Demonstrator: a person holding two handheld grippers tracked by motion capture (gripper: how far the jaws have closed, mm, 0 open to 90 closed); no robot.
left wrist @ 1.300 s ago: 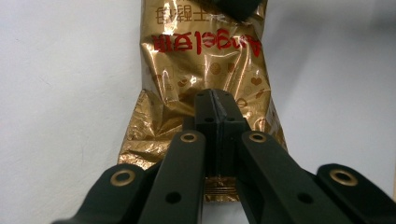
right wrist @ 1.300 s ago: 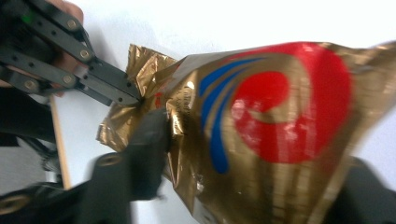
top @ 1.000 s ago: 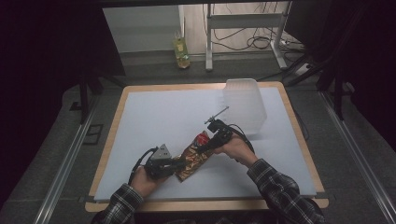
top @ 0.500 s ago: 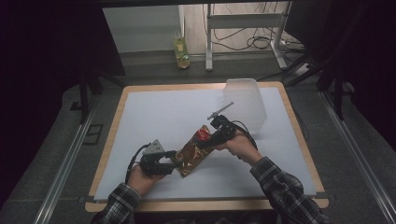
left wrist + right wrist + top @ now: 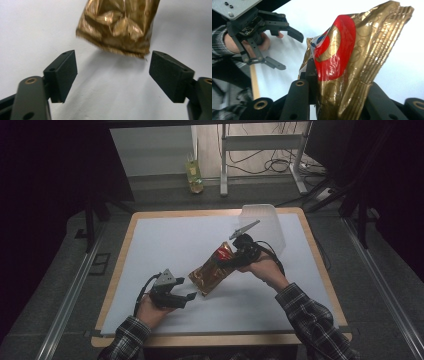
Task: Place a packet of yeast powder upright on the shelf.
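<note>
Gold foil snack bag [image 5: 212, 270] with a red patch at its top is held slantwise above the middle of the white worktop [image 5: 165, 240], its crimped upper end clamped between the closed jaws of the right gripper [image 5: 235, 258]. The left gripper [image 5: 187, 296] is kept near the front edge, jaws spread wide and gripping nothing, with the bag's lower end just beyond them, seemingly clear of the surface

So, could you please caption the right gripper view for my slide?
Right gripper clamps a gold snack bag; beyond, left gripper open above the white table.
</note>
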